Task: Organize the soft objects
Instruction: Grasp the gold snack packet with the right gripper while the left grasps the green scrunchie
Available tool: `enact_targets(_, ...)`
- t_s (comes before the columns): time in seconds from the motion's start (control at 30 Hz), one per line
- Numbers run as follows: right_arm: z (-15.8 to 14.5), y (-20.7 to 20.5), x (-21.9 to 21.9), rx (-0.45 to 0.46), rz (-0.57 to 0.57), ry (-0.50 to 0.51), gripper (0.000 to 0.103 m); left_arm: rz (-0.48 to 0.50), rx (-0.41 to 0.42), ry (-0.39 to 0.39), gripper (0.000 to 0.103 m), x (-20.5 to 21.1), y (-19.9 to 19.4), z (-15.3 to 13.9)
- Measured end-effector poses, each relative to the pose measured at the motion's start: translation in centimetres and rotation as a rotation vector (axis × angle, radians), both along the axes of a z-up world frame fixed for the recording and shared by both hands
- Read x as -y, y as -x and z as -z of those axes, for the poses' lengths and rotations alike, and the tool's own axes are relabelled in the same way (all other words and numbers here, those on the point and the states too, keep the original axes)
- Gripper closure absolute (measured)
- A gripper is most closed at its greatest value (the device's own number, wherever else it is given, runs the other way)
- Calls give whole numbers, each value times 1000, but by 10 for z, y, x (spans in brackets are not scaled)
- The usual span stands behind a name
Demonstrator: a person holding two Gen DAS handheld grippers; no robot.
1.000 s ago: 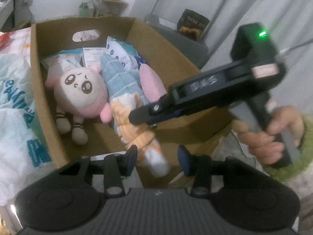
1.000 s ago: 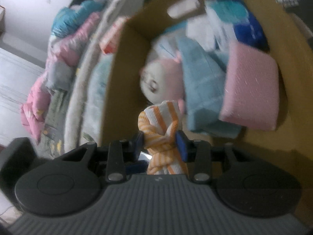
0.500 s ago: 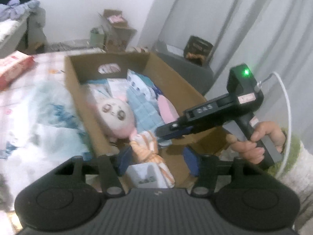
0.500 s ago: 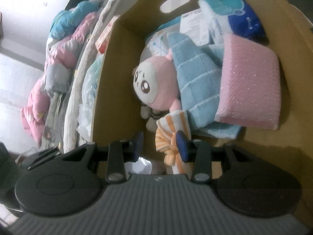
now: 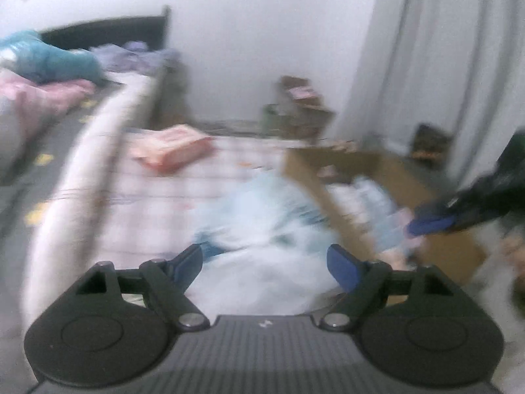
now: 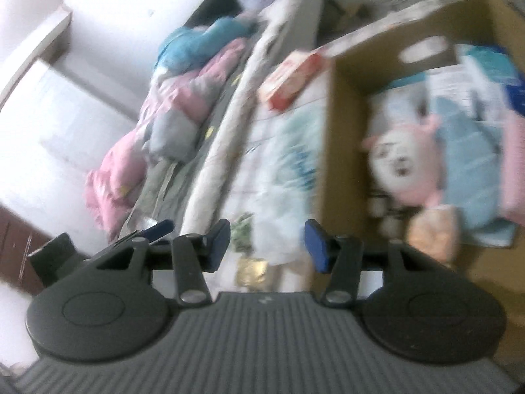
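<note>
Fingers on the left gripper (image 5: 264, 264) are spread wide with nothing between them, and they're opening further right now; through the gap you just see a crinkly white-and-blue plastic bag (image 5: 262, 229) lying on the pink checked bed cover (image 5: 157, 190). Same deal on the right gripper (image 6: 265, 244): fingers released, opening, nothing pinched, only that plastic bag and a bit of clutter showing behind them.

Both views are pretty smeared, so take the small stuff with a grain of salt.

All the soft stuff sits inside the open brown cardboard box (image 6: 331, 138) with the oval handle hole. From the right wrist view there's a round white-and-pink plush doll (image 6: 402, 164) lying face up against the left wall of the box, a light blue checked towel (image 6: 466, 167) just beside it, and an orange-and-white striped cloth (image 6: 433, 234) lying at the near end, touching the doll's lower side. A pink pad pokes in at the right edge, and printed packets are stacked at the far end under the handle hole.

Around the box: a flat pink-red packet (image 5: 170, 147) lies on the bed cover past the box's far corner, well apart from both grippers. A long white rolled edge (image 6: 226, 124) runs alongside, and beyond it a heap of pink, grey and teal bedding (image 6: 170, 98). In the left wrist view the right gripper's blue fingertip pokes in over the box.
</note>
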State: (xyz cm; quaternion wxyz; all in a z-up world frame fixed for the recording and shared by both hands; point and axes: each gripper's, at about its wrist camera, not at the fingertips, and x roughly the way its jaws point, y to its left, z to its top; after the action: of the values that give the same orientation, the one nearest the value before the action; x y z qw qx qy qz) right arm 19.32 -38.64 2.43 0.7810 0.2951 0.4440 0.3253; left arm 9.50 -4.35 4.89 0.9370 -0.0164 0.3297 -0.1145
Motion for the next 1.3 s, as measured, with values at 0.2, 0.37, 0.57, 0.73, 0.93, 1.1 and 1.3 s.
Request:
enact_targets(0.2,-6,-16,-75,-25,-129,58,52,-59,-64,-64,21,-18,7,43)
enact_targets(0.37,-6,-28,-133,-45,-212,133,52,-103,-77,-82,23,-37,-6,68)
enact_targets(0.57,-7,-27,-193,52,-338,285,51,-102,-98,-83,30,-63,-42,90)
enact_targets(0.73,6,-12,-233,102,-508,426,47,-70,-209,-111,32,-69,-71,113)
enact_targets(0.93,23,1,-282,173,-668,573,43,-122,-277,-14,56,-91,-81,125)
enact_targets(1.1,43,6,-318,236,-752,671,43,-122,-286,32,66,-104,-77,123)
enact_targets(1.3,63,14,-345,358,-842,795,43,-149,-296,66,68,-120,-70,123)
